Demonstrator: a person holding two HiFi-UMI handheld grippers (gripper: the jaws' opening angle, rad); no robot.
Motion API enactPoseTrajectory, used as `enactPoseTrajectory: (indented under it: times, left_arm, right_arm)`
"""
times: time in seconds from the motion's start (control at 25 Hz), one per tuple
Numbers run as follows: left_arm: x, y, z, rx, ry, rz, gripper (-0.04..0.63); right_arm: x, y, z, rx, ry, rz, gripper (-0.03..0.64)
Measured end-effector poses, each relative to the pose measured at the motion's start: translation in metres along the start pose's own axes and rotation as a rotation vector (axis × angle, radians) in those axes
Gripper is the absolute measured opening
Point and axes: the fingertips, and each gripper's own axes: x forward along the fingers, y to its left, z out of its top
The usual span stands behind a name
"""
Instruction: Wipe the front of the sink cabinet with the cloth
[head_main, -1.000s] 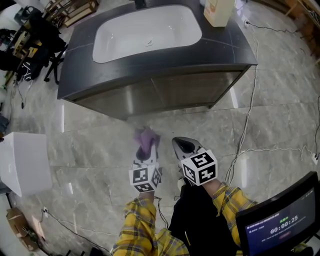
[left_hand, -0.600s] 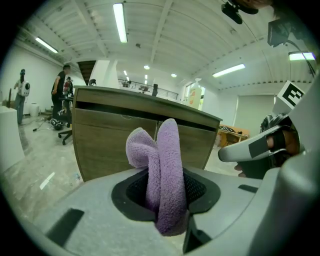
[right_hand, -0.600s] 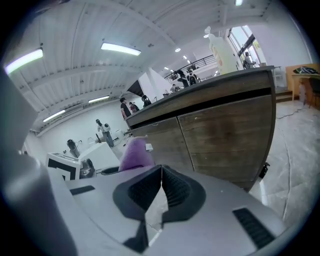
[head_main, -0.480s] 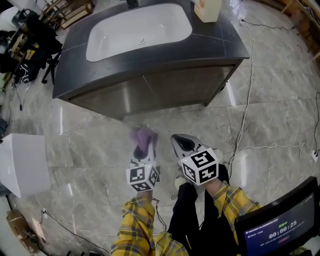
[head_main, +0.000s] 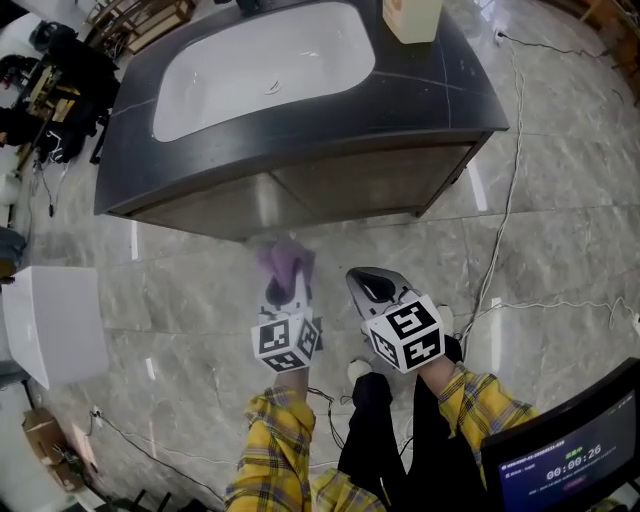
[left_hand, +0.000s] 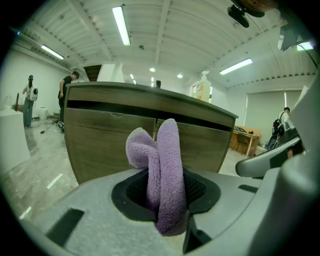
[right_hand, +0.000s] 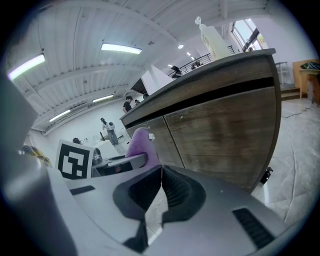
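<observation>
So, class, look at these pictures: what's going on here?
A person holds a gripper in each hand, facing the sink cabinet. The left gripper is shut on a purple cloth, which appears not to touch the cabinet front yet. The right gripper is shut with nothing in it, beside the left.

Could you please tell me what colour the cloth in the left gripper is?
The cloth is light purple, clearest in the left gripper view.
</observation>
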Motion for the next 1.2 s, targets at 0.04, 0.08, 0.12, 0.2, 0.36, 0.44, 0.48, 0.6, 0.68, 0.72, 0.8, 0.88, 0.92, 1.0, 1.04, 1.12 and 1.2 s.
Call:
enactPoseTrajectory:
  times: [0.04,0.08,0.12,0.2,0.36,0.44,0.48,0.6,0.68,0.72,0.8,0.88,0.92,1.0,1.04,1.12,1.2]
  left_arm:
    - [0.009,-0.003,0.003,0.009,-0.003,0.004,0.112]
    - [0.017,-0.005,0.006,0.012,-0.008,0.008,0.112]
    - [0.024,-0.008,0.009,0.008,-0.014,0.012,0.112]
    - [0.036,-0.014,0.013,-0.003,-0.023,0.018,0.112]
    - [0.062,-0.023,0.021,-0.003,-0.028,0.028,0.112]
    - [0.074,-0.024,0.027,0.001,-0.034,0.035,0.112]
    - [0.080,-0.024,0.030,0.004,-0.038,0.036,0.112]
    - [0.094,-0.027,0.041,0.017,-0.053,0.039,0.112]
    - [0.100,-0.030,0.047,0.022,-0.062,0.040,0.112]
    - [0.103,-0.033,0.049,0.025,-0.064,0.038,0.112]
    - [0.109,-0.041,0.052,0.039,-0.065,0.026,0.112]
    - [0.115,-0.053,0.055,0.052,-0.069,0.006,0.112]
    - [0.118,-0.060,0.056,0.052,-0.072,-0.004,0.112]
    - [0.124,-0.076,0.058,0.046,-0.076,-0.023,0.112]
    - [0.126,-0.085,0.058,0.043,-0.076,-0.030,0.112]
    - [0.130,-0.102,0.056,0.042,-0.073,-0.045,0.112]
    - [0.133,-0.120,0.053,0.046,-0.069,-0.068,0.112]
  right_arm:
    - [0.000,-0.008,0.004,-0.003,-0.002,-0.003,0.006]
    - [-0.001,-0.016,0.007,-0.001,-0.005,-0.006,0.006]
    - [-0.002,-0.024,0.010,0.002,-0.008,-0.009,0.006]
    - [-0.005,-0.038,0.012,0.011,-0.007,-0.013,0.006]
    - [-0.013,-0.061,0.010,0.032,0.010,-0.025,0.006]
    - [-0.015,-0.070,0.008,0.040,0.019,-0.028,0.006]
    - [-0.015,-0.074,0.006,0.043,0.024,-0.026,0.006]
    - [-0.015,-0.085,0.005,0.045,0.033,-0.023,0.006]
    - [-0.016,-0.092,0.008,0.052,0.030,-0.023,0.006]
    - [-0.017,-0.096,0.010,0.058,0.026,-0.024,0.006]
    - [-0.018,-0.101,0.013,0.065,0.021,-0.023,0.006]
    - [-0.019,-0.106,0.015,0.067,0.020,-0.019,0.006]
    - [-0.021,-0.108,0.015,0.068,0.021,-0.018,0.006]
    - [-0.024,-0.116,0.015,0.073,0.023,-0.023,0.006]
    - [-0.027,-0.120,0.015,0.076,0.023,-0.026,0.006]
    - [-0.032,-0.128,0.016,0.077,0.020,-0.034,0.006]
    - [-0.038,-0.136,0.018,0.080,0.014,-0.041,0.006]
